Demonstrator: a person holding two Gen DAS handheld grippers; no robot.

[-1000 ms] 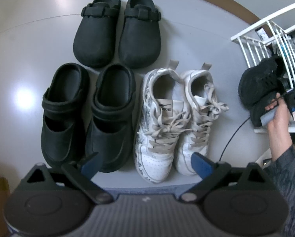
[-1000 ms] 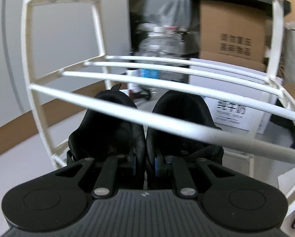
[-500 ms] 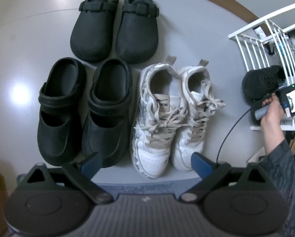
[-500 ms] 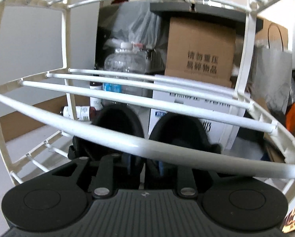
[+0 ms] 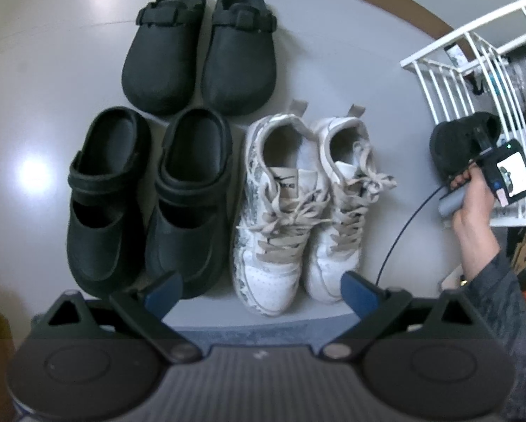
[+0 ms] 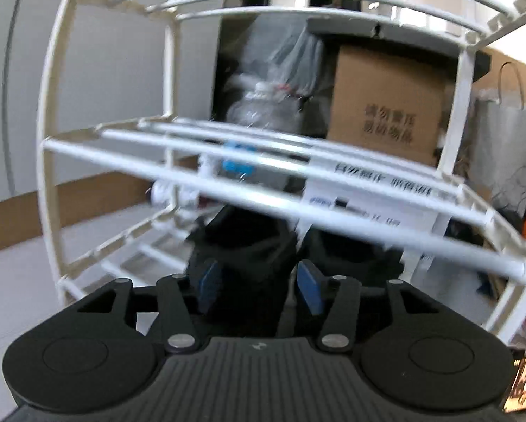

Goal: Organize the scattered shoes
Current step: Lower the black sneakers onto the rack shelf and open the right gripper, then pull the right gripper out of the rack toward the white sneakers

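In rack (image 6: 227,161), black shoes (image 6: 252,246) toes inward.

Sneakers (image 5: 298,211) right of clogs (image 5: 150,207)

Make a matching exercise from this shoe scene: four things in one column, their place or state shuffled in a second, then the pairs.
Things:
1. black clogs with buckle straps
2. white sneakers
3. black sneakers
4. left gripper

Places or states:
A. on the white wire rack's low shelf
B. open, holding nothing
C. farthest row on the floor
D. beside the black strap clogs

Pairs: 1-C, 2-D, 3-A, 4-B
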